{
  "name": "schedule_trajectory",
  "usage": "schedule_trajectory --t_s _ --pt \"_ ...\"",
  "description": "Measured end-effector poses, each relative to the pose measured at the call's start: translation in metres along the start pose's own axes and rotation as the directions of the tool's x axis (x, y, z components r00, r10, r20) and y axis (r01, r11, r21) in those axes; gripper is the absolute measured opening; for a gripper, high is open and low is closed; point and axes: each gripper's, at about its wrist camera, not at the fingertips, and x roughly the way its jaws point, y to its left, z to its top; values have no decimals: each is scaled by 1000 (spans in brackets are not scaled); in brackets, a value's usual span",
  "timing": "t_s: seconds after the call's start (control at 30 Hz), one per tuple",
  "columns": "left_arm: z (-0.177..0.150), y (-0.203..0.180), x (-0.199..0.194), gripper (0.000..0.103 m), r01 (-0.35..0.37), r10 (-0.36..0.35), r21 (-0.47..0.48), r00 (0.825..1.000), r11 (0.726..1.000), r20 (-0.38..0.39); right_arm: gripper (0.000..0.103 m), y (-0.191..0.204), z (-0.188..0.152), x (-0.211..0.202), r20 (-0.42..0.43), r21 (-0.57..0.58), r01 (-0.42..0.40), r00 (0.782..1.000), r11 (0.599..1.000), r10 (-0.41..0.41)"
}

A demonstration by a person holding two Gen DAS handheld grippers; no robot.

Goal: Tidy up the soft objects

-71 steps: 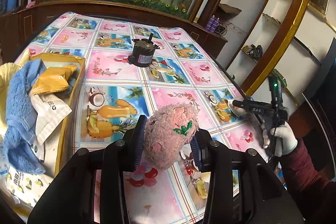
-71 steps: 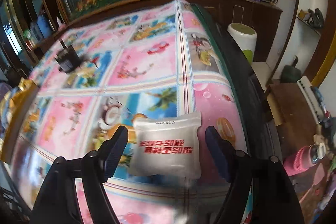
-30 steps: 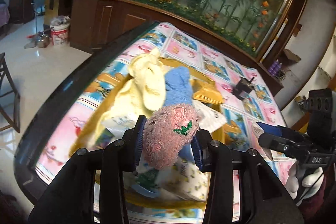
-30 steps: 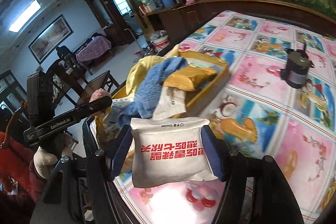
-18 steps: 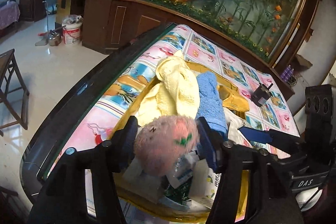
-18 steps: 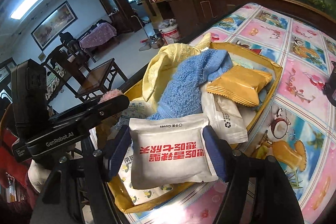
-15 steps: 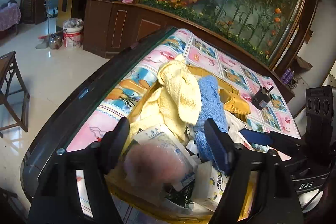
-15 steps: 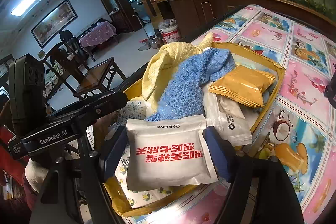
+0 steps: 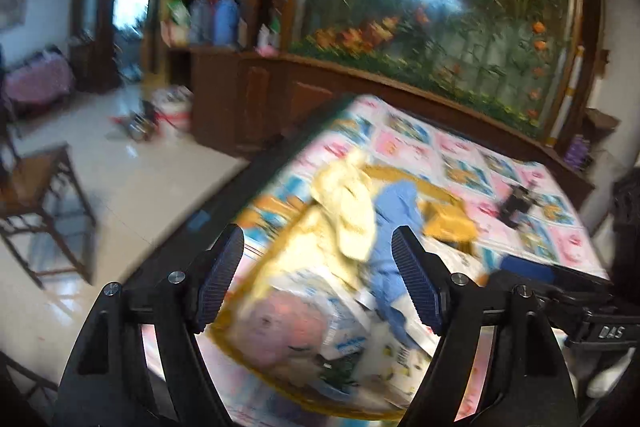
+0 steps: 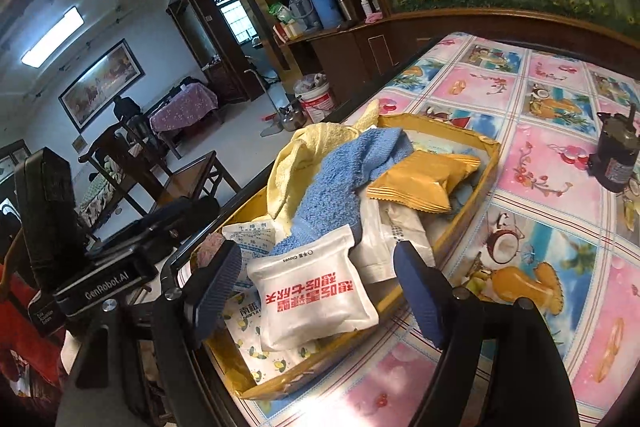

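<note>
Now both tools gape: the right tool point(image 10: 318, 285) is opening off the white pouch point(image 10: 312, 291), lying in the yellow tray point(image 10: 490, 163) at the table's left edge. Light, squashy, slippery film — grip its flanks. Left tool point(image 9: 318, 275) empty.

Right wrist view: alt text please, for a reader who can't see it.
The right tool is opening over a yellow tray; a white packet with red lettering lies between its fingers, on the pile. Behind it lie a blue towel, a yellow cloth and an orange packet.
</note>
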Motion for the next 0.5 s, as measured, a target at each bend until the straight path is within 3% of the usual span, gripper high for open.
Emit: schedule_trajectory --t_s 0.07,0.1,0.17,0.2,0.37,0.5 --pt "2 -7 -22 79 -141 139 14 986 990 93 78 -5 -4 -8 14 16 0 1000 1000 -1" --pt "2 -10 -32 81 -173 170 14 977 985 132 78 -9 -5 -12 19 25 2 1000 1000 -3" --pt "0 -16 -52 100 -187 181 11 964 982 196 78 -15 -9 -19 31 43 3 1000 999 -5" --pt "-3 -18 -57 103 -185 181 2 960 983 212 78 -17 -11 -22 36 52 1 999 999 -3" --pt "-3 -25 -53 103 -151 152 -22 978 988 142 79 -22 -25 -30 43 67 9 999 998 -12" --pt "-6 -44 -53 103 -226 226 -15 966 974 122 79 -15 -38 -36 39 19 54 998 998 -55"
